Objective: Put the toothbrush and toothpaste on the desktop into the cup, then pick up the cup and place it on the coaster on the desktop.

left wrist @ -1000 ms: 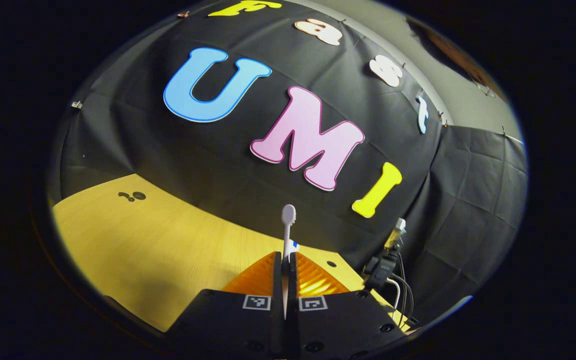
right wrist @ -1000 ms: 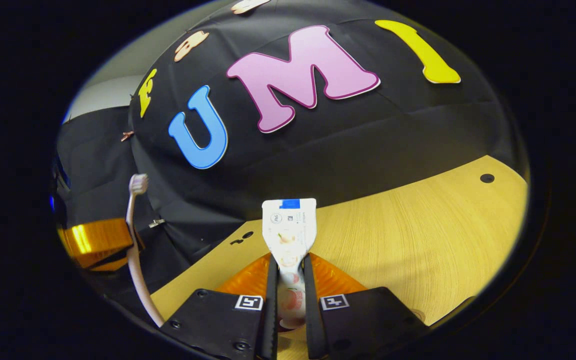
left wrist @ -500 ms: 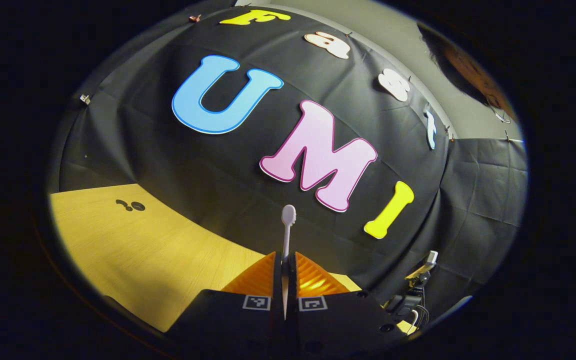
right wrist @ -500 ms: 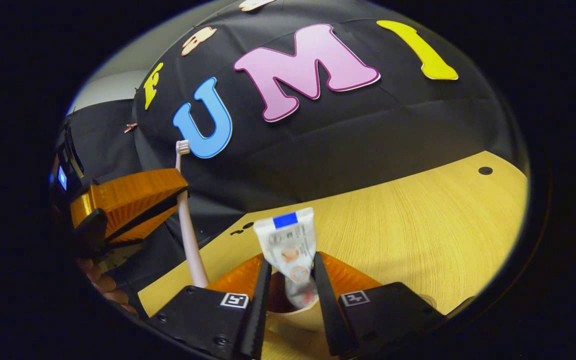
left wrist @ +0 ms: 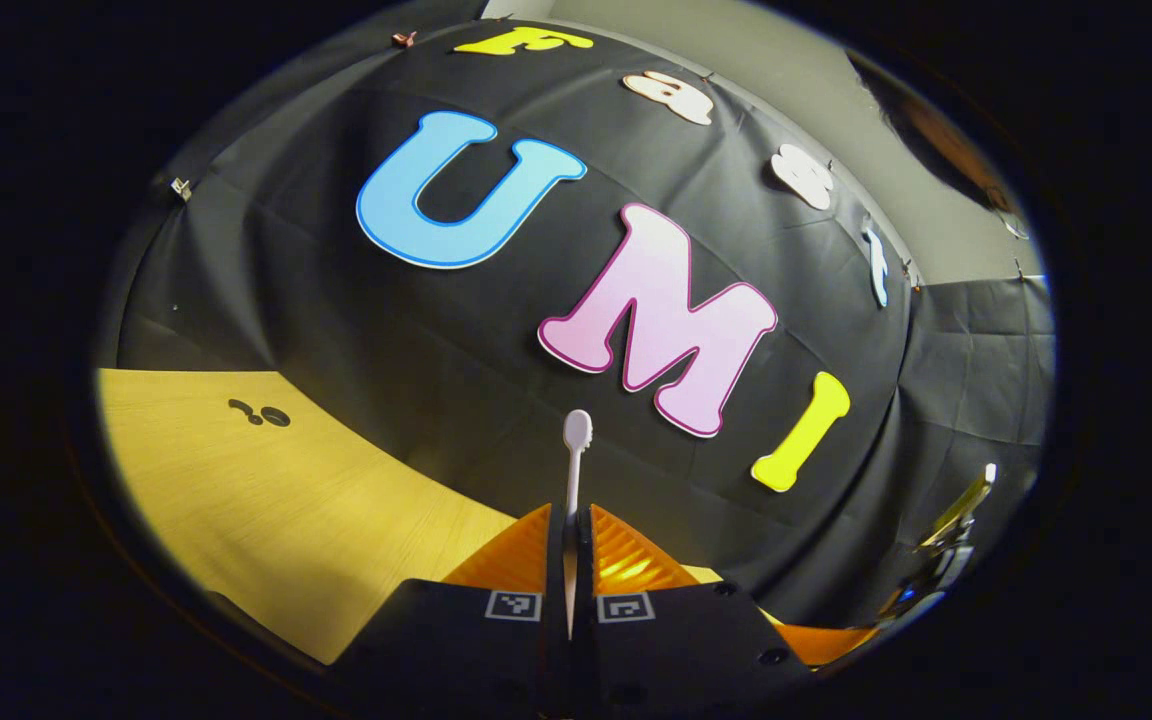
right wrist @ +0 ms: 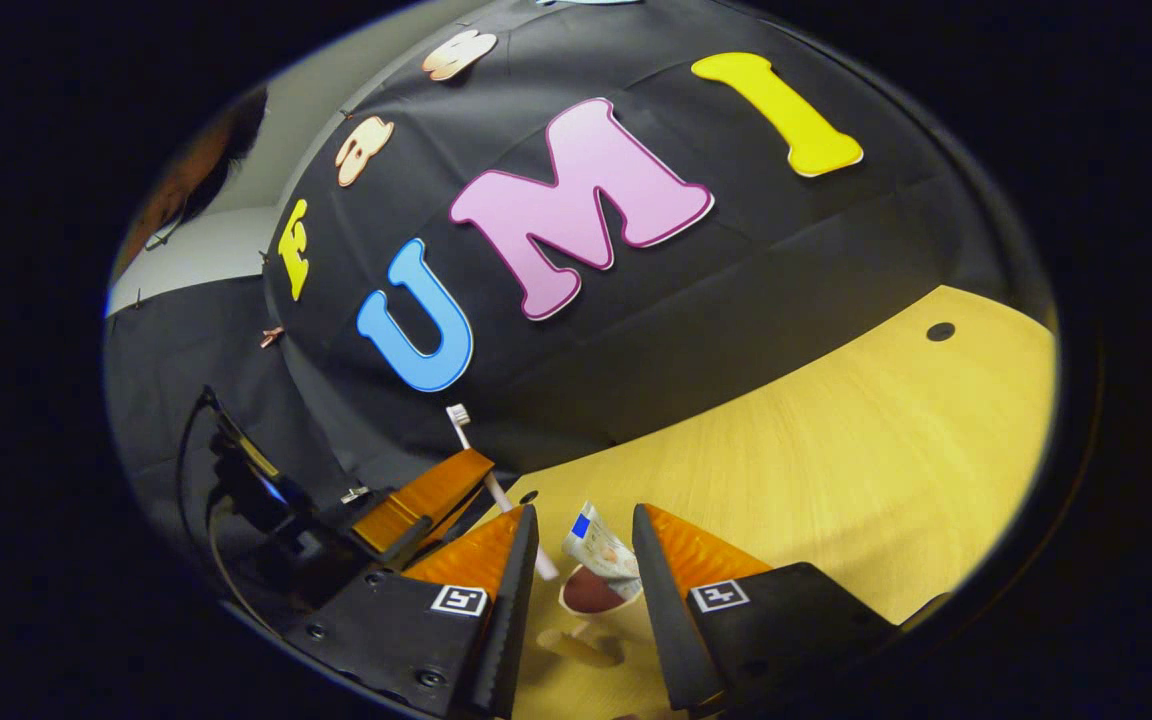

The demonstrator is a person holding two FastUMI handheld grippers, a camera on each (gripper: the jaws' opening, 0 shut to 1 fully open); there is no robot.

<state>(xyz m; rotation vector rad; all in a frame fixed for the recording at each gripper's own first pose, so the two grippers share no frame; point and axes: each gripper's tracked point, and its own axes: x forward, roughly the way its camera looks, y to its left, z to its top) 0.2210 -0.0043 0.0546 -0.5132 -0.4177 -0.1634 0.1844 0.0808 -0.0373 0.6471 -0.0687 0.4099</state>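
While the left gripper (left wrist: 569, 560) clamped the toothbrush (left wrist: 576, 440) upright, the right gripper (right wrist: 584, 560) stood apart above the cup (right wrist: 596, 592), where the toothpaste (right wrist: 598, 550) leaned. Releasing the brush off-centre could miss or tip that cup.

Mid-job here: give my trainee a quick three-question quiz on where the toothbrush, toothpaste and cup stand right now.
1. True or false: the toothpaste is clamped between the right gripper fingers.
2. Which item does the left gripper hold? A) cup B) toothbrush C) coaster
3. Fill in: in the right gripper view, the toothpaste's lower end sits in the ___.

Key
1. False: the fingers stand apart and the tube leans free in the cup.
2. B: both fingers press on its handle, head pointing up.
3. cup
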